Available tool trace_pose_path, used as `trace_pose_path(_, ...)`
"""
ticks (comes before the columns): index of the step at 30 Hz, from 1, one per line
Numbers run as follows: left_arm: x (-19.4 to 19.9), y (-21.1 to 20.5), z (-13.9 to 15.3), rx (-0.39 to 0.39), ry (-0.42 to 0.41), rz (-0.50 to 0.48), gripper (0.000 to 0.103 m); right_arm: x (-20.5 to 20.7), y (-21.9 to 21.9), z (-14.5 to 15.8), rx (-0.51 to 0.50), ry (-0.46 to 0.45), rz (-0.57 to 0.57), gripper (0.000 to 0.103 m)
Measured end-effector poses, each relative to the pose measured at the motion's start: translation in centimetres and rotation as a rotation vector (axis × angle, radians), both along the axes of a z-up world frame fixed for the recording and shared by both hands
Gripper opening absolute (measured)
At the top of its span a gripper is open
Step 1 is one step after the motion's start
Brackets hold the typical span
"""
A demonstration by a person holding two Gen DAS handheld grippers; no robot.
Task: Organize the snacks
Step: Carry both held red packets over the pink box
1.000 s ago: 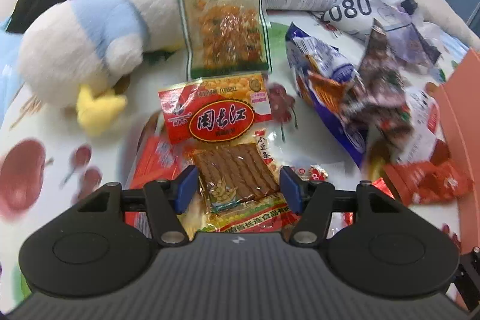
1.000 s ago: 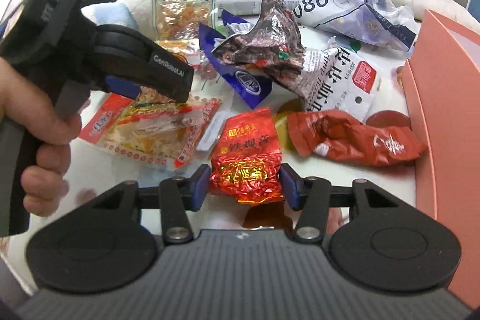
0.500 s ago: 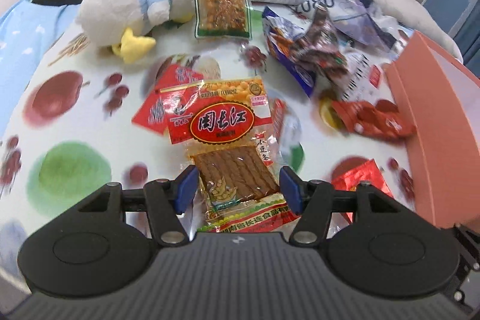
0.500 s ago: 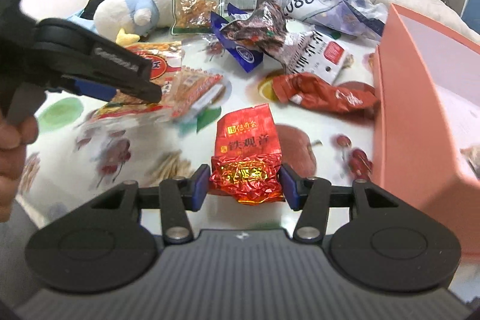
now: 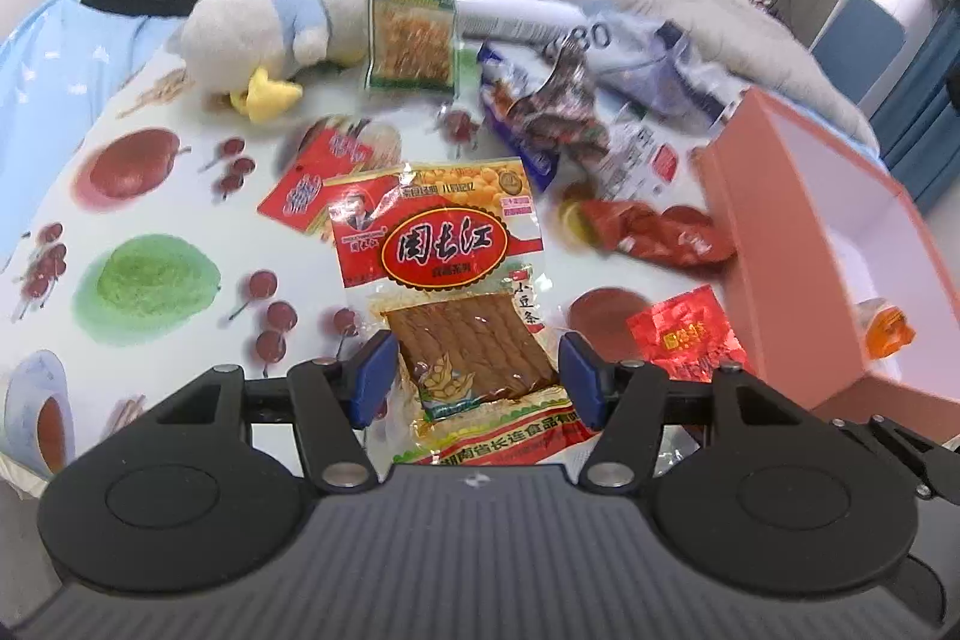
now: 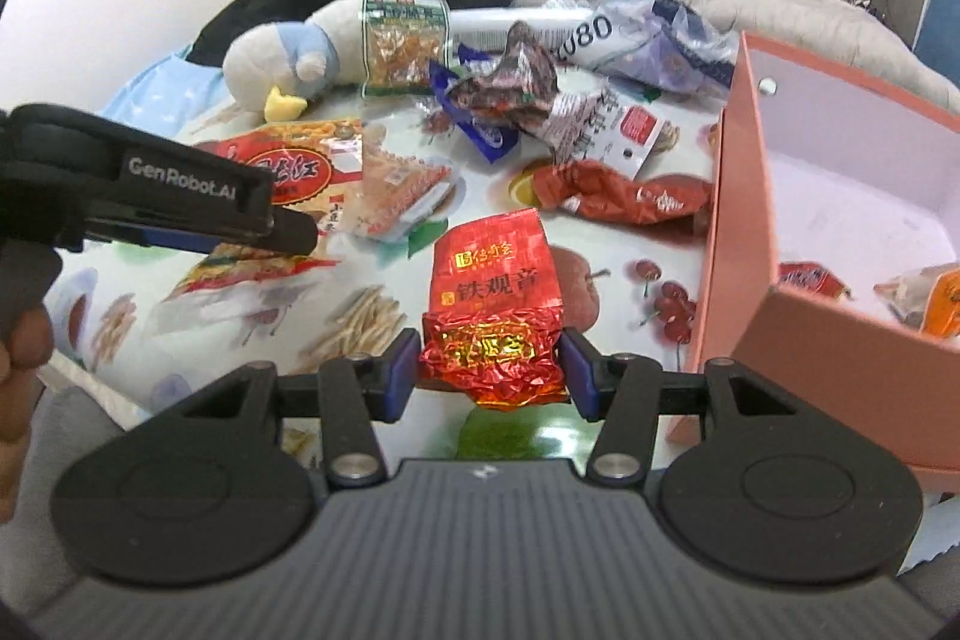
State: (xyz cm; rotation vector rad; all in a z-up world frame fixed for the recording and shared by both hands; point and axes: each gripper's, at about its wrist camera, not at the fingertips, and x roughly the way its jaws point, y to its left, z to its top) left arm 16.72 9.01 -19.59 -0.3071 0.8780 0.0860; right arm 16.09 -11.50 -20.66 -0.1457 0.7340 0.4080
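Snacks, two packets in transit. Item one: bean-strip packet (image 5: pixel 447 280), red and yellow label, clear window, lower centre of the left wrist view, clamped by its lower half in the left gripper (image 5: pixel 477 379). Item two: red foil tea packet (image 6: pixel 495 304), lower centre of the right wrist view, pinched at its crumpled lower end in the right gripper (image 6: pixel 489 367). Both hang above the fruit-print tablecloth (image 5: pixel 150 280).

Destination, by judgement: pink box (image 6: pixel 798 244), right edge of both views, open, with at least two packets already inside.

Step in hand: carry to the box, both packets lifted clear. Next move calls for bringing each packet over the box's near wall and letting go inside; the right-hand packet is the nearer.

Remaining stock on cloth: green-labelled packet (image 5: pixel 411 34), upper centre, leaning on a plush toy (image 5: pixel 258 34); crumpled red wrapper (image 5: pixel 660 232) just beside the box; a heap of mixed bags (image 5: pixel 558 112), upper right.

Hard to make out: the box's far interior is cut off at the frame edge; packets in the heap overlap, count unclear; motion blur smears the upper part of the left view.
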Motion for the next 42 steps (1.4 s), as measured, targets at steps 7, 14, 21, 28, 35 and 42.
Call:
trace_pose_path(7, -1.0, 0.0, 4.4, -0.023, -0.092, 0.022, 0.065, -0.7, -0.8, 3.0, 0.027, -0.056, -0.015, 0.053)
trace_pose_path(14, -1.7, -1.2, 8.0, -0.020, -0.152, -0.018, 0.065, -1.8, -3.2, 6.5, 0.074, -0.122, -0.089, 0.053)
trace_pose_path(21, -1.7, -3.8, 10.0, -0.032, -0.195, -0.081, 0.065, -2.7, -6.3, 9.0, 0.112, -0.166, -0.173, 0.053)
trace_pose_path(28, -1.2, -7.7, 11.1, -0.035, -0.214, -0.182, 0.065, -3.5, -9.3, 10.2, 0.138, -0.179, -0.227, 0.053)
trace_pose_path(35, -0.2, -12.3, 11.9, -0.052, -0.224, -0.284, 0.065, -4.5, -12.6, 11.1, 0.145, -0.202, -0.297, 0.053)
trace_pose_path(42, 1.5, -15.7, 11.7, -0.078, -0.203, -0.345, 0.065, -5.0, -16.6, 10.8, 0.165, -0.179, -0.395, 0.053)
